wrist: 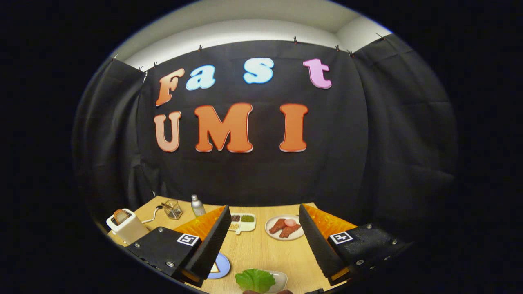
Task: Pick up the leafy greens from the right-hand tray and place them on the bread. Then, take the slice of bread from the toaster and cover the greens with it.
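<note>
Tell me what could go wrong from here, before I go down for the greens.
1. The gripper is open and high; the leafy greens on their white tray lie at the near table edge, so a steep descent could pinch the rim too.
2. The bread on the blue plate is mostly hidden behind the left finger, so placement may land off-centre.
3. The toaster stands at the table's far left edge; a tug could tip it.

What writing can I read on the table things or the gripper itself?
No words or numbers can be read.
Bottle: any label is too small to read.
Square marker on the open gripper, fingers spread with the leafy greens between them: a pattern, no words.
</note>
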### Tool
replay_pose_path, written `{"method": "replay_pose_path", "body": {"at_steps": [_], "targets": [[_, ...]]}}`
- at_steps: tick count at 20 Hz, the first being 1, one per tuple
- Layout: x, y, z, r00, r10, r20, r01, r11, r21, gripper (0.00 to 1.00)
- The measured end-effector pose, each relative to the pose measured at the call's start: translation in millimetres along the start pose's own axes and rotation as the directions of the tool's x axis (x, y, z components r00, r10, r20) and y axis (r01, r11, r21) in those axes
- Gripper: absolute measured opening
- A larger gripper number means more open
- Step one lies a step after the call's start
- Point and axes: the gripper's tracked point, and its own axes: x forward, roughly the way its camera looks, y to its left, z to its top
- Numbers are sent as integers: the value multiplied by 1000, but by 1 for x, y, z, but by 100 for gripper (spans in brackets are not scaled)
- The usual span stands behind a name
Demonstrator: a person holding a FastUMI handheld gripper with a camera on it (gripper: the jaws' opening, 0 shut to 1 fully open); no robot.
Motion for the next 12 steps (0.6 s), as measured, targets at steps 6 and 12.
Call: {"method": "replay_pose_path", "body": {"at_steps": [6, 12], "targets": [[22, 2, -94, 961, 50, -272, -38, 998, 47, 100], [21, 6, -193, 830, 101, -548, -60, 994, 92, 98]]}}
